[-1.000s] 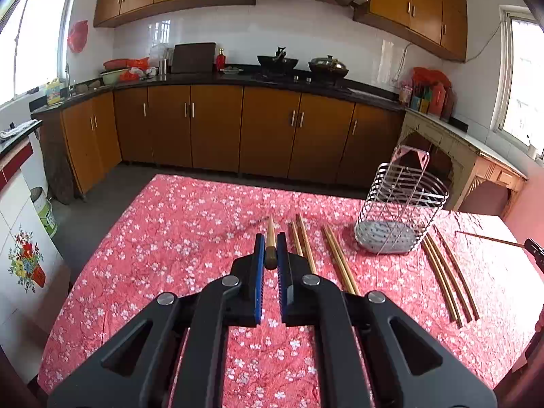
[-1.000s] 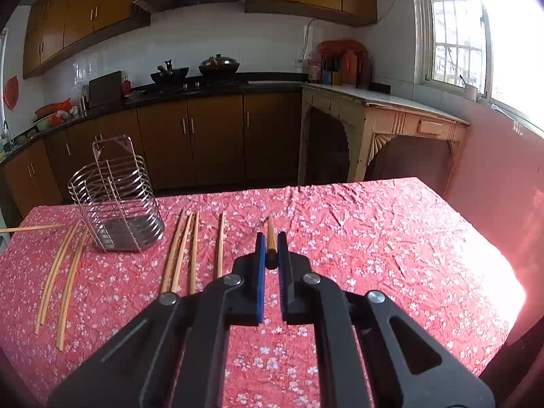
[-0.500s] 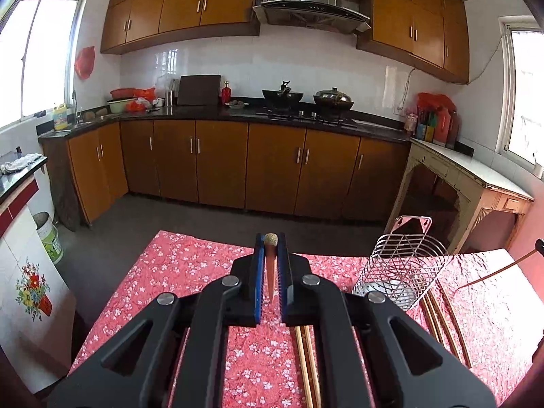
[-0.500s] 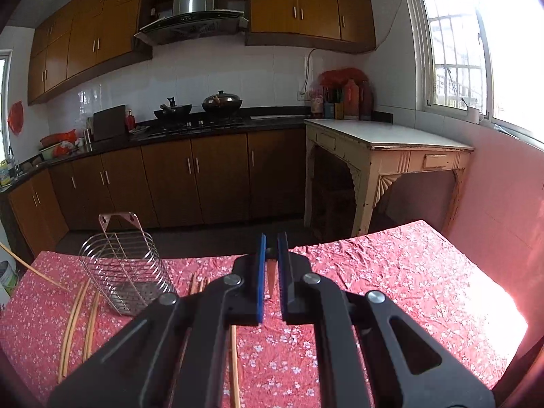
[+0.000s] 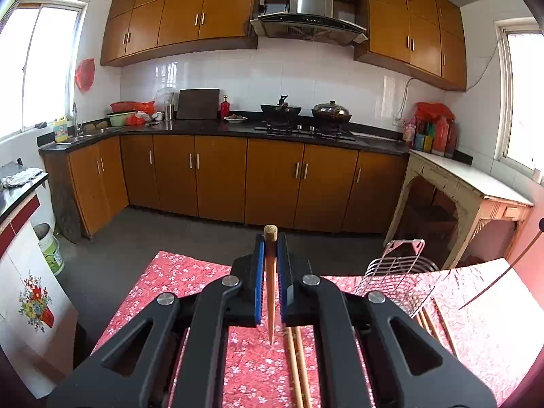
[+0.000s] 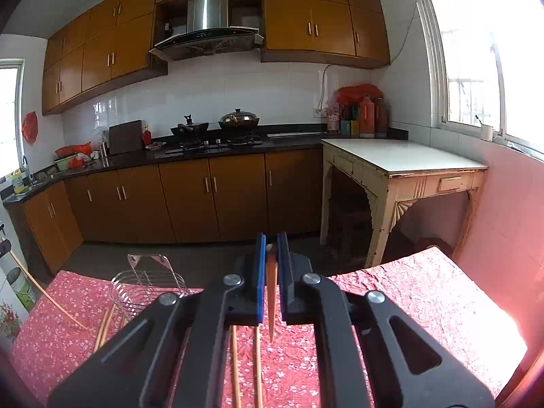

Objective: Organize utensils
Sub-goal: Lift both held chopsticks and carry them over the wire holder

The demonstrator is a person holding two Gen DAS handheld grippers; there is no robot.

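Observation:
My left gripper (image 5: 271, 242) is shut on a wooden chopstick (image 5: 271, 292), which hangs tip-down above the red floral tablecloth (image 5: 176, 272). The wire utensil basket (image 5: 397, 270) stands to its right on the table. Two loose chopsticks (image 5: 296, 360) lie below the left gripper. My right gripper (image 6: 271, 243) is shut on another chopstick (image 6: 271, 295), also tip-down and clear of the cloth. In the right wrist view the basket (image 6: 146, 284) stands to the left. Loose chopsticks (image 6: 256, 360) lie under the gripper and beside the basket (image 6: 103, 323).
The table's far edge (image 5: 204, 260) drops to a dark floor before brown kitchen cabinets (image 5: 272, 180). A cream side table (image 6: 401, 159) stands against the pink wall to the right. The left gripper's chopstick (image 6: 40, 287) slants in at that view's left edge.
Both grippers have risen from the table with their chopsticks, which now hang free. The views have tipped up, so less of the table shows.

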